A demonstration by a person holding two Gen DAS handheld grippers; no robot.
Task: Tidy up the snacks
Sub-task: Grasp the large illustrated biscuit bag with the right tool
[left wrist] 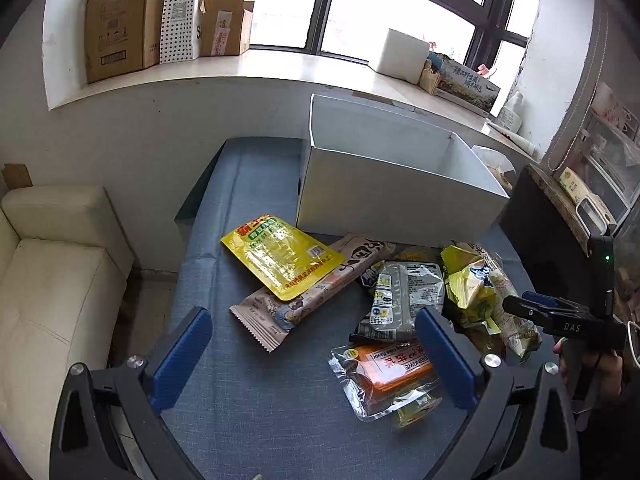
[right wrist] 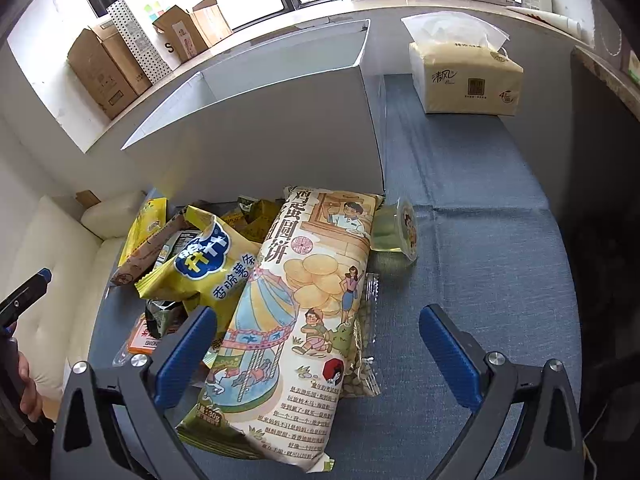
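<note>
- Early in the job: white box (left wrist: pixel 384 200) at the back of the blue table (left wrist: pixel 260 400), apparently nothing in the part of its inside that shows; snacks heaped in front of it.
- Left gripper (left wrist: pixel 314 354) spread wide, holding nothing, hovering over bare cloth near the pile's left side.
- Ahead of it: yellow pouch (left wrist: pixel 282 258) lying on a long tan pack (left wrist: pixel 304 292); grey packet (left wrist: pixel 404 300) and orange packet (left wrist: pixel 394 368) by its right finger.
- Right gripper (right wrist: pixel 318 356) also spread wide and empty, poised around the near end of the biscuit bag (right wrist: pixel 296 320); contact with the fingers hard to judge.
- Beside that bag: chip bag (right wrist: pixel 204 268) on the left, jelly cup (right wrist: pixel 396 232) on the right.
- Step in hand, likely: the grab on the biscuit bag.
- Next, probably: close on the bag, lift clear of the chip bag, carry over the box's near wall, release inside.
</note>
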